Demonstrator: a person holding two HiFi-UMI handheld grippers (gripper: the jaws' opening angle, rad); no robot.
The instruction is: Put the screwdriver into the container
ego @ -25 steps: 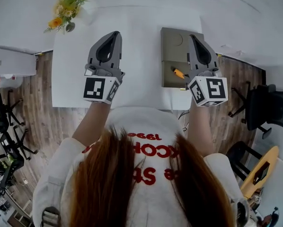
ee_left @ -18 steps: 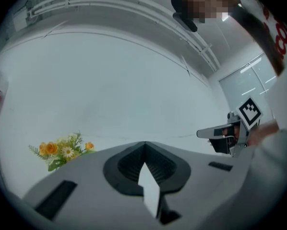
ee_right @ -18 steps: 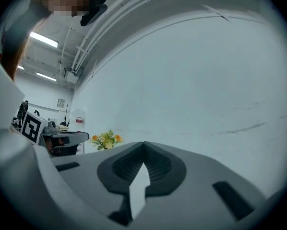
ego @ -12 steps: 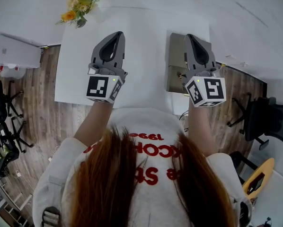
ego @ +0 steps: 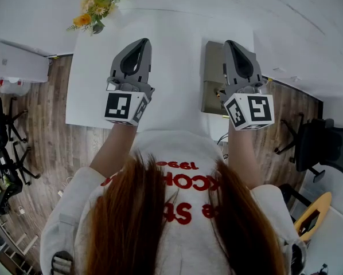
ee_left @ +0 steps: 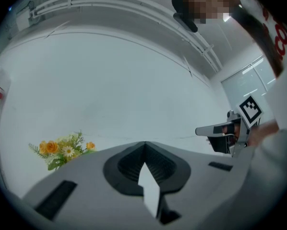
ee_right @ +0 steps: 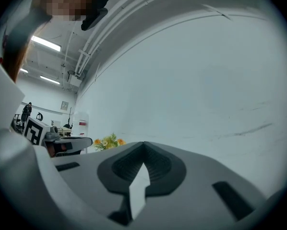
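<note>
Head view: we see left tool (ego: 141,42) well left of the container (ego: 211,65), right tool (ego: 229,43) over it. Orange speck inside, probably the screwdriver (ego: 219,90), so drop looks done. Left gripper view: jaws together, empty. Right gripper view: same, nothing held.

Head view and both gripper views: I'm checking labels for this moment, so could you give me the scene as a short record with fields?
table: white
container: olive tray on the table's right side, partly covered by the right tool
left tool: above the table, jaws together, nothing between them
right tool: above the container, jaws together, nothing between them
flowers: yellow and orange, by the table's far left corner
screwdriver: not made out in any view
</note>
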